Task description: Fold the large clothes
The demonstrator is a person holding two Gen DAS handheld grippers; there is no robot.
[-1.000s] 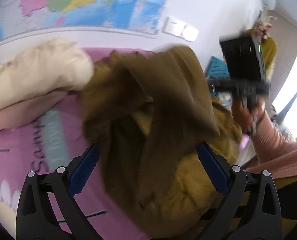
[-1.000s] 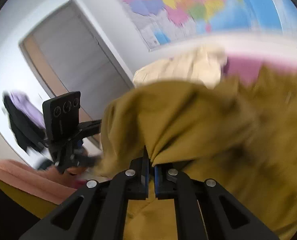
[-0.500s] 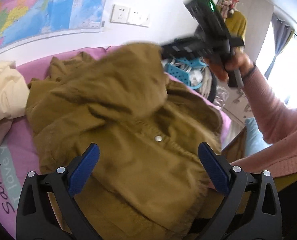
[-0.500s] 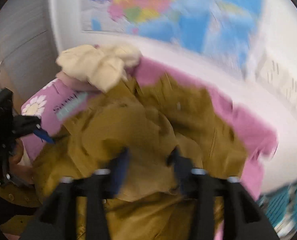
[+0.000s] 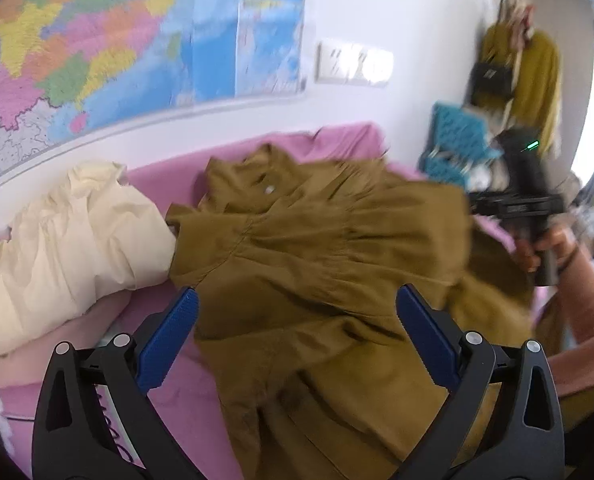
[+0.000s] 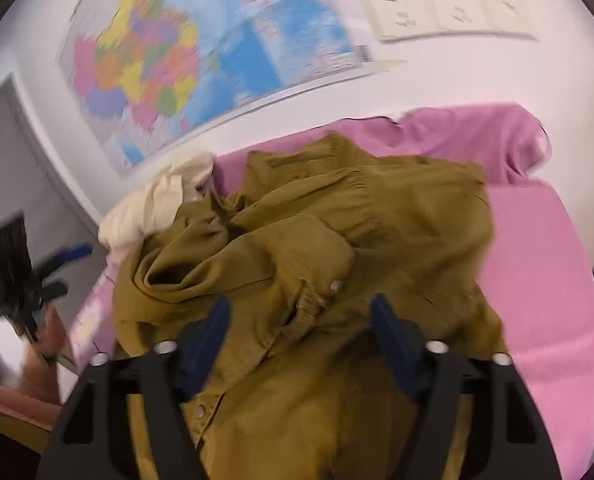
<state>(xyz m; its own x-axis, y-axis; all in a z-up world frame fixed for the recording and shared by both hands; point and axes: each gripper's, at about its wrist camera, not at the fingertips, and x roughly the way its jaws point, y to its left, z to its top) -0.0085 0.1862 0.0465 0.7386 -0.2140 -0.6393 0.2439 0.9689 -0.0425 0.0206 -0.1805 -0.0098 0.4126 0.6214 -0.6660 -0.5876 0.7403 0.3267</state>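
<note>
The brown jacket (image 6: pixel 317 264) lay on the pink bed (image 6: pixel 537 240), collar toward twelve o'clock, hem toward six. The left gripper (image 5: pixel 297 332) was wide apart, empty. The right gripper (image 6: pixel 301 332) was closing, pinching nothing. Only the left view showed hanging clothes (image 5: pixel 537 72).

A bedroom in a home. Pink sheet (image 6: pixel 545 240) over a bed against a white wall, cream bedding (image 5: pixel 57 240) bunched at the far left. Coloured map (image 5: pixel 97 48) pinned above, sockets (image 6: pixel 449 8) to its right. Grey door (image 6: pixel 13 168) far left; clothes (image 5: pixel 537 72) hanging far right.
</note>
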